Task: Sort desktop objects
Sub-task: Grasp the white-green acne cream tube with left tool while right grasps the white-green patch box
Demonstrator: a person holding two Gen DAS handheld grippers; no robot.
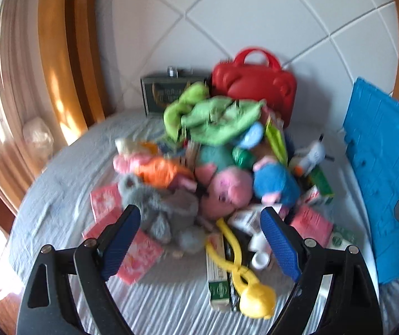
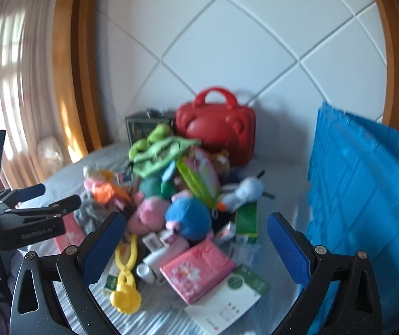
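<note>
On the grey bedspread (image 1: 68, 173) in front of the padded headboard, the heap of objects (image 1: 216, 162) remains one unsorted mound, so sorting appears not yet begun: nothing lies in the blue crate (image 2: 366, 195) as far as its visible outer wall shows. Both the left gripper (image 1: 202, 240) and right gripper (image 2: 196, 248) hover with jaws apart and empty. Countable items (blur limits certainty): one red case (image 2: 216, 128), one yellow toy tongs (image 1: 244, 279), at least three pink packets (image 2: 196, 273), several plush toys.
</note>
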